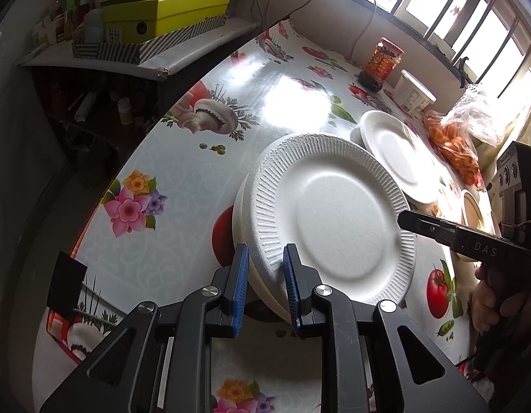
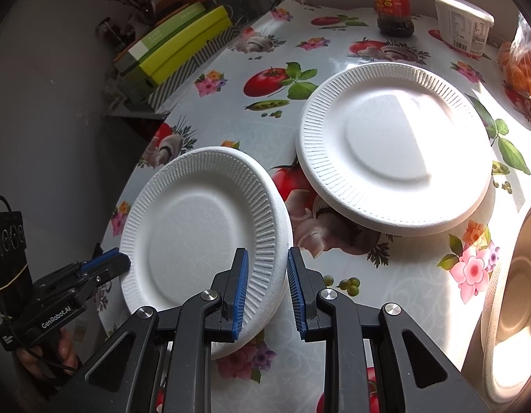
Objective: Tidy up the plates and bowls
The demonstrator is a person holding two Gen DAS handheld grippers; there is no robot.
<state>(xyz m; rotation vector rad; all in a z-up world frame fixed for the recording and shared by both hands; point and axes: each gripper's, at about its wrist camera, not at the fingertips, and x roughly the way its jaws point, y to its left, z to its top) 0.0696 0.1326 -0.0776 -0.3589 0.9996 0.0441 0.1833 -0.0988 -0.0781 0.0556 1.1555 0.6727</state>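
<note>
A white foam plate [image 1: 334, 216] lies tilted on a white bowl [image 1: 241, 220] near the table's front; it also shows in the right wrist view [image 2: 203, 237]. My left gripper [image 1: 265, 268] straddles the near rim of the plate and bowl, jaws partly open, not clamped. My right gripper [image 2: 267, 272] straddles the plate's opposite rim, jaws also apart; its fingertips [image 1: 408, 220] touch the plate's right edge. A second white plate [image 2: 392, 144] rests on another bowl farther back; it also shows in the left wrist view [image 1: 392, 151]. A beige bowl [image 2: 509, 306] sits at the right edge.
A sauce jar [image 2: 392, 3], a white tub [image 2: 461, 20] and a bag of orange fruit [image 2: 523, 69] stand along the table's far side. Green boxes [image 1: 165, 17] sit on a shelf left of the floral tablecloth [image 1: 169, 172].
</note>
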